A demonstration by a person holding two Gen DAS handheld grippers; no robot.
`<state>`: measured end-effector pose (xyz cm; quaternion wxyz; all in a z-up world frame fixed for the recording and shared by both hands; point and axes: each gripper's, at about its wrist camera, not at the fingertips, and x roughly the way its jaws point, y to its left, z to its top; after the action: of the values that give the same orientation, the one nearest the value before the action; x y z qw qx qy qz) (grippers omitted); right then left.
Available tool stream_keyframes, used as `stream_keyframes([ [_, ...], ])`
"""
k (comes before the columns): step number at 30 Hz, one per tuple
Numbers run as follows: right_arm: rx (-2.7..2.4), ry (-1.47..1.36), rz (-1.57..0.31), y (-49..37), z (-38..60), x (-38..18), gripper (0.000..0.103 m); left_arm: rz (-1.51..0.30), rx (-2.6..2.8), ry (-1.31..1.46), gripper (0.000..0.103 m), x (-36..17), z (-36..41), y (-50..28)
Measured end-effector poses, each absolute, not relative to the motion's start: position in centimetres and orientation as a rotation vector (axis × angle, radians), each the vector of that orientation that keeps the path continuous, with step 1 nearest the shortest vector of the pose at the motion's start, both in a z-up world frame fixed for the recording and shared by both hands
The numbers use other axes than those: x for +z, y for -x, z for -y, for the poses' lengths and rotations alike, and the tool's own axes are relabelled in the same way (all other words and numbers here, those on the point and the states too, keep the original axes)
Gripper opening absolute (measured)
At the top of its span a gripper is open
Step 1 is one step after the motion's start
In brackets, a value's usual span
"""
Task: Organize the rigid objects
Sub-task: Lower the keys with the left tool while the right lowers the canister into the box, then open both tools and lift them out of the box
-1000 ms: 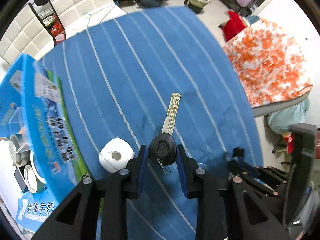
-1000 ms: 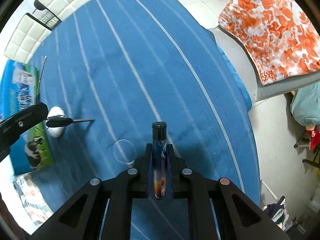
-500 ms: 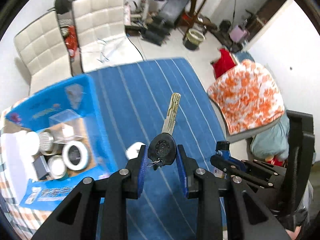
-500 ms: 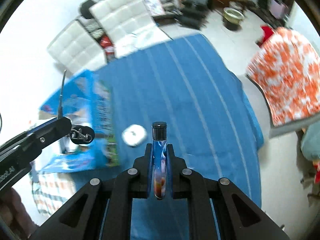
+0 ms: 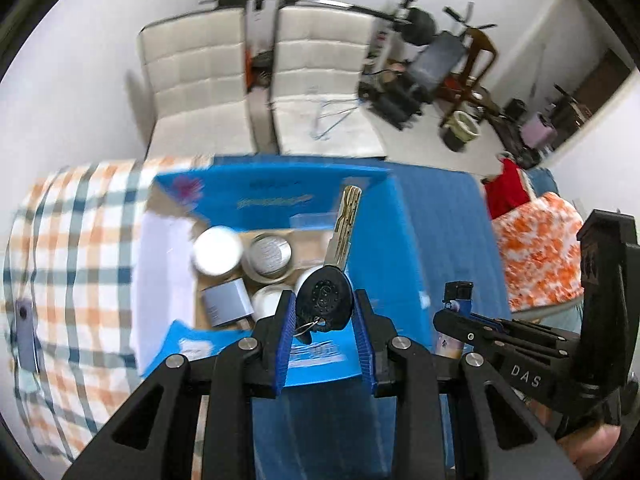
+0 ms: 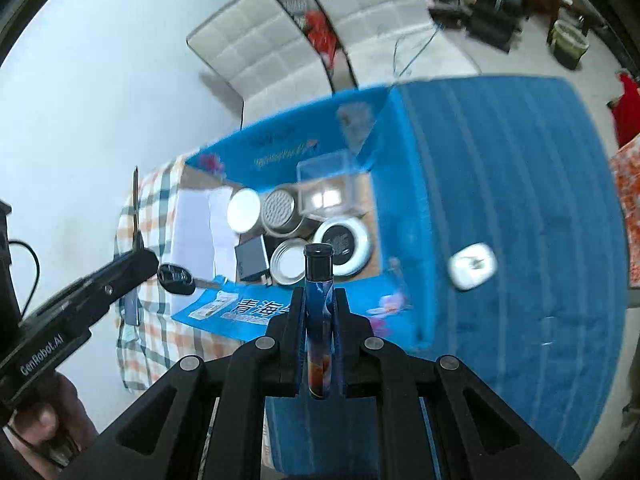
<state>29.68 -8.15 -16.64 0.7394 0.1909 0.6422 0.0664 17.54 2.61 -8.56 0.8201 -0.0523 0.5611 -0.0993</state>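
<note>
While both sets of fingers clamp loads above the blue box (image 6: 404, 216), the key (image 5: 326, 300) left, the lighter (image 6: 319, 320) right, early release risks the key missing the box.

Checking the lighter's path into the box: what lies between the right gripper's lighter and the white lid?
In the right wrist view, an open tin and a grey adapter lie between the lighter and the white lid.

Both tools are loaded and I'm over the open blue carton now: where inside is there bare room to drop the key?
Bare brown floor shows at the blue cardboard carton's near right corner, beside the black-faced round tin. The white paper sheet along the left wall is uncovered too. The middle is packed: white-lidded round tin, perforated metal tin, open silver tin, grey charger block, clear plastic box.
</note>
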Motion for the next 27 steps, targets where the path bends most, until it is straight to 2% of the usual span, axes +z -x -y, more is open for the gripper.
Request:
stream_keyframes([
  [8,0.105,-0.332,-1.510,-33.1,4.0,-24.2,0.013,-1.357,-0.147,0.225,0.026,-16.9,-8.9,-19.0],
  [15,0.078,-0.233,-1.578,-34.6,1.5,-29.3,0.013,-1.489,-0.123,0.220,0.026,-22.8,-10.8,-20.0],
  [25,0.068,-0.157,-1.613,-35.3,0.1,-31.7,0.014,-1.543,-0.072,0.184,0.026,-24.3,-12.2,-19.7],
  [27,0.070,-0.150,-1.618,-35.4,-0.2,-31.7,0.016,-1.539,-0.064,0.168,0.030,-23.9,-12.3,-19.8],
])
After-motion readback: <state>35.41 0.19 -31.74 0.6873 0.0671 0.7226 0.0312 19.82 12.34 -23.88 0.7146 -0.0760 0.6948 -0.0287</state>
